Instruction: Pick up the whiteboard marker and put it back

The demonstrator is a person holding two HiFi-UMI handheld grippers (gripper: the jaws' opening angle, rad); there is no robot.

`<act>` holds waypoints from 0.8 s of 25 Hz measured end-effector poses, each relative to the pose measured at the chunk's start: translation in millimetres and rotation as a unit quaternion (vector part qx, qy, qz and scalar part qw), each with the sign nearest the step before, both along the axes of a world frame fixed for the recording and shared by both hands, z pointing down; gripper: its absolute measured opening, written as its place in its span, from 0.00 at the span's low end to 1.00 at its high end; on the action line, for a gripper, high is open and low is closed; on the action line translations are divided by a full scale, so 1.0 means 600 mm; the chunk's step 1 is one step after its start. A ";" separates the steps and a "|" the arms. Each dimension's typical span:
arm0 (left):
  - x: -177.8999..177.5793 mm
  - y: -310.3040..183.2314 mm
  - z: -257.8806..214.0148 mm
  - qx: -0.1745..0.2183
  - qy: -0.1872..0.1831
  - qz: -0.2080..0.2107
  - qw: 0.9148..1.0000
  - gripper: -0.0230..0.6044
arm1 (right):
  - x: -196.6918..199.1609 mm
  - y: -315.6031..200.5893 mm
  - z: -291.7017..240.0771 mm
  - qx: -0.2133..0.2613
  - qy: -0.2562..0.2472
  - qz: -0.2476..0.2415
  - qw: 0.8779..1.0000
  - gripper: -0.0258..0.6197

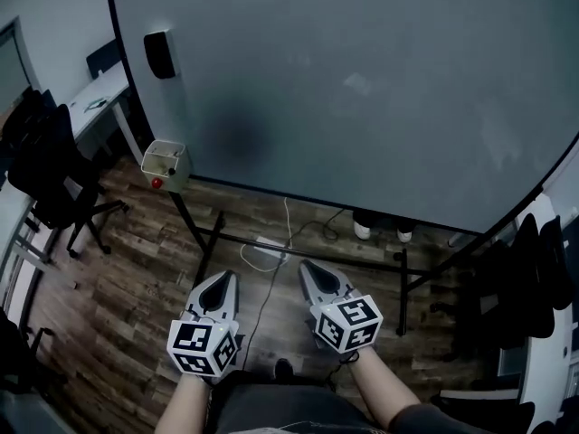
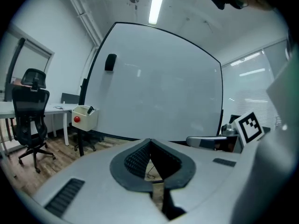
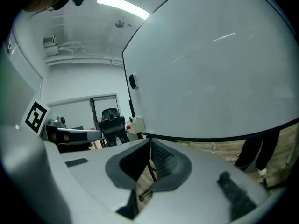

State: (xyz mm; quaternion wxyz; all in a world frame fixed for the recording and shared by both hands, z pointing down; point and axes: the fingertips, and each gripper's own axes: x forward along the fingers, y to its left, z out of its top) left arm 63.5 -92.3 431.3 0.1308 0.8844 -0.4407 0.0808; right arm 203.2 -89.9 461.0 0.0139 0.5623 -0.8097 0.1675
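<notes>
A cream holder box (image 1: pixel 166 165) with a red knob hangs at the lower left corner of the big whiteboard (image 1: pixel 362 89). In the left gripper view a dark marker (image 2: pixel 90 109) sticks out of the box (image 2: pixel 84 117). The box (image 3: pixel 137 123) also shows small in the right gripper view. My left gripper (image 1: pixel 220 278) and right gripper (image 1: pixel 308 266) are held side by side low in front of the board, well short of the box. Both are shut with nothing between the jaws, as the left gripper (image 2: pixel 149 142) and right gripper (image 3: pixel 150 142) show close up.
A black eraser (image 1: pixel 160 54) clings to the board's upper left. The board's black stand legs (image 1: pixel 201 233) and a white cable (image 1: pixel 271 251) cross the wood floor. Office chairs (image 1: pixel 54 170) and a desk (image 1: pixel 95 98) stand at left. A person's shoes (image 1: pixel 362 231) show behind the board.
</notes>
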 end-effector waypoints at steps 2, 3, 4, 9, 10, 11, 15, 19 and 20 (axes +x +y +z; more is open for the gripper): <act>-0.016 -0.005 -0.005 0.004 0.000 -0.015 1.000 0.06 | -0.014 -0.011 -0.003 0.003 -0.003 -0.013 1.000 0.08; -0.024 -0.007 -0.007 0.005 0.001 -0.023 1.000 0.06 | -0.023 -0.018 -0.004 0.004 -0.003 -0.021 1.000 0.08; -0.032 -0.011 -0.010 0.006 0.001 -0.030 1.000 0.06 | -0.033 -0.025 -0.007 0.005 -0.004 -0.029 1.000 0.08; -0.065 -0.036 -0.026 0.007 0.000 -0.058 0.998 0.06 | -0.082 -0.062 -0.030 0.009 -0.006 -0.064 0.998 0.08; -0.071 -0.042 -0.028 0.008 0.000 -0.062 0.998 0.06 | -0.090 -0.069 -0.032 0.009 -0.004 -0.070 0.997 0.08; -0.077 -0.048 -0.029 0.009 0.000 -0.067 0.998 0.06 | -0.098 -0.077 -0.033 0.010 -0.002 -0.076 0.997 0.08; -0.115 -0.087 -0.032 0.013 0.007 -0.085 0.996 0.06 | -0.134 -0.120 -0.037 0.012 0.004 -0.091 0.996 0.08; -0.151 -0.137 -0.025 0.018 -0.006 -0.097 0.995 0.06 | -0.171 -0.171 -0.047 0.027 -0.005 -0.102 0.994 0.08; -0.159 -0.151 -0.025 0.021 -0.013 -0.098 0.995 0.06 | -0.181 -0.184 -0.048 0.029 -0.006 -0.105 0.994 0.08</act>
